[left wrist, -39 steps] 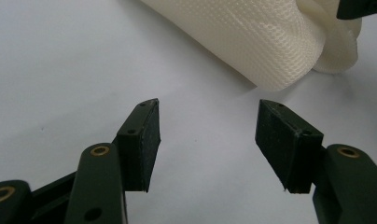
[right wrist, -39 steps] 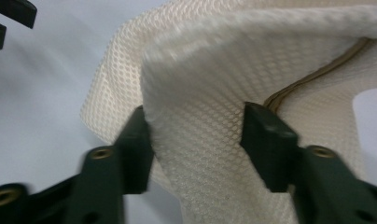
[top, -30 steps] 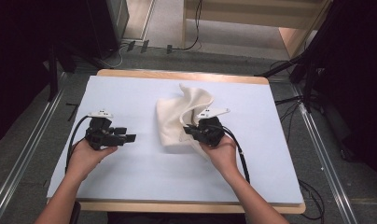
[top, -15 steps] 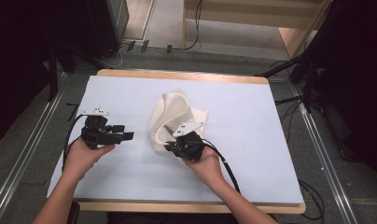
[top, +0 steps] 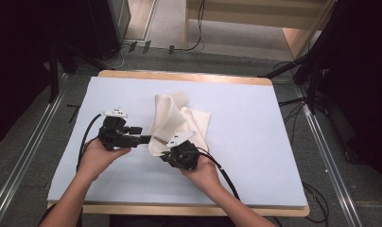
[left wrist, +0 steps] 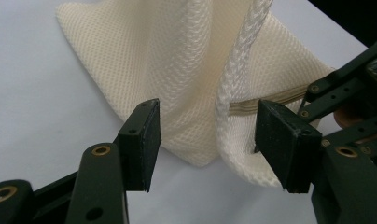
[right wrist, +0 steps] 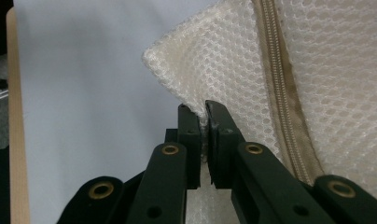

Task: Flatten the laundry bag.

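A: Centre of the high view, the cream mesh zip bag stands half lifted off the pale blue table cover. The right gripper has its jaws pressed together on the bag's lower edge; its own view shows mesh pinched right beside the beige zipper.

B: And the left gripper sits at centre left with jaws spread. Its view has a hanging fold of the bag between the pads, neither of them touching.

A: The risk, probably: that pinch is thin, near a corner. Any sideways tug and the mesh could slip free and slump.

B: Or the left closes on the wrong fold, bunching layers. The two grippers are nearly touching, so they could knock together.

A: Around them? Bare cover, cables on the floor at upper left. Nothing obstructs.
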A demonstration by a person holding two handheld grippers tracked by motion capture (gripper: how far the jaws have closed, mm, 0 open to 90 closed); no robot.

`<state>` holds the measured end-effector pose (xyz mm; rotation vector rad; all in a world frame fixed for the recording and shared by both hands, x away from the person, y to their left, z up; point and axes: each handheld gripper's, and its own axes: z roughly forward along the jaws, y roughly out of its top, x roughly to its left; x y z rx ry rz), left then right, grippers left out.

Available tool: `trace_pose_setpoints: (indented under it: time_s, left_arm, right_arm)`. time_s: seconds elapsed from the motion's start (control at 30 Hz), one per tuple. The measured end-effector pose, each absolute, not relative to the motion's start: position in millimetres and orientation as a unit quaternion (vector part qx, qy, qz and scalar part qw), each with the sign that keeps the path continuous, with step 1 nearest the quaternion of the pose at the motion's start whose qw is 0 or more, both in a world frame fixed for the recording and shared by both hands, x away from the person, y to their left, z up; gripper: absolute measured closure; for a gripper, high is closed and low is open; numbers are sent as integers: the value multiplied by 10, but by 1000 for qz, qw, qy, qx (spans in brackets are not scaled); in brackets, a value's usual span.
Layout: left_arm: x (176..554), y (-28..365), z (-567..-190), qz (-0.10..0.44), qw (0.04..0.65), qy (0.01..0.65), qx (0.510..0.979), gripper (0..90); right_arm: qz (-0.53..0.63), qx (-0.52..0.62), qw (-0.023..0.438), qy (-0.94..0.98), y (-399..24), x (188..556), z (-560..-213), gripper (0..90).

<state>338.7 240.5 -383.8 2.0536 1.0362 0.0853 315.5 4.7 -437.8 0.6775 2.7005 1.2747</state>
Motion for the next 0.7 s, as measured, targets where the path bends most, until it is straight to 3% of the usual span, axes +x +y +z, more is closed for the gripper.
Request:
trace_pose_setpoints:
  time_s: [0.13,0.2,0.23,0.37,0.4,0.47,0.7]
  left_arm:
    - [3446,2278,-3903,23,396,408,822,452]
    - [3458,2250,-3918,19,395,409,822,531]
    - [3482,2205,-3945,6,397,404,824,641]
    - [3515,2168,-3961,5,391,401,829,847]
    - [3515,2168,-3961,5,391,401,829,856]
    - [3529,2211,-3949,3,392,403,827,860]
    - [3510,2307,-3922,11,383,402,832,860]
  right_arm:
    - [419,222,37,880,33,3133,-4373,866]
    - [420,221,38,880,30,3134,-4374,865]
    - [422,223,37,878,18,3130,-4374,857]
    - [423,229,33,876,-14,3130,-4358,801]
    - [423,229,33,876,-14,3130,-4358,801]
    - [431,237,24,870,-77,3126,-4311,708]
    - [454,246,37,855,-327,3110,-4053,681]
